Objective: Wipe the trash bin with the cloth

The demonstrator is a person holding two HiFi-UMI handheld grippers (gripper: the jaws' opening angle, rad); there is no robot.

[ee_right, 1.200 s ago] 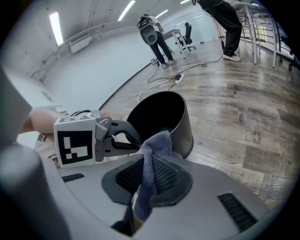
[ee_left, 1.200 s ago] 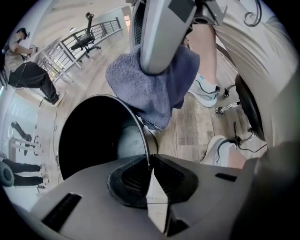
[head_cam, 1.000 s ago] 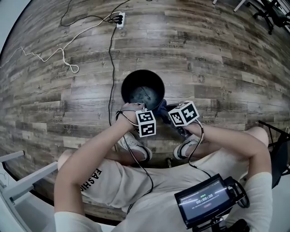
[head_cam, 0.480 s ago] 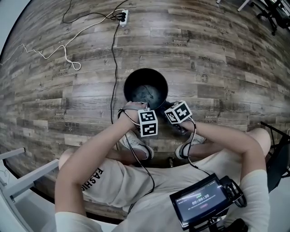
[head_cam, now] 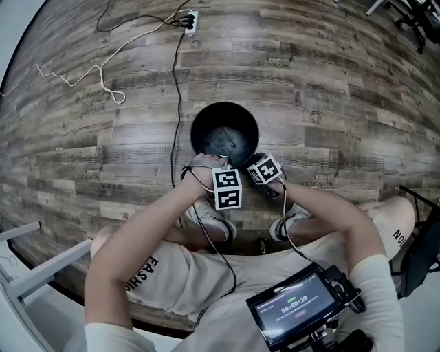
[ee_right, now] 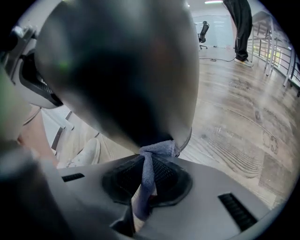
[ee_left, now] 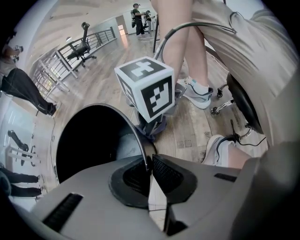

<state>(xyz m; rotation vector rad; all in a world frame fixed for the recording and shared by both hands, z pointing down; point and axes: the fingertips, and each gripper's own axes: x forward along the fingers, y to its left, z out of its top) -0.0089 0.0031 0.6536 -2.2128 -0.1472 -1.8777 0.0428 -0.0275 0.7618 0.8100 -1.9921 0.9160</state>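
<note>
The black round trash bin [head_cam: 225,135] stands open on the wooden floor in front of the person's feet. My left gripper [head_cam: 220,168] is shut on the bin's near rim [ee_left: 146,157], one jaw inside and one outside. My right gripper [head_cam: 261,167] is shut on a blue-grey cloth [ee_right: 151,157], which bunches up against the lower part of the bin's dark outer wall [ee_right: 126,70], close above the floor. In the left gripper view, the right gripper's marker cube [ee_left: 145,86] sits beside the bin with the cloth [ee_left: 154,129] under it.
A black cable [head_cam: 175,82] runs from a power strip [head_cam: 190,18] past the bin's left side, and a white cord [head_cam: 103,86] lies further left. The person's white shoes [head_cam: 210,220] [head_cam: 292,216] stand just behind the bin. A small screen [head_cam: 295,309] hangs at the chest.
My right gripper has gone down along the bin's outer side with the cloth, its cube now lower and closer to the bin. The left gripper keeps its hold on the rim.
</note>
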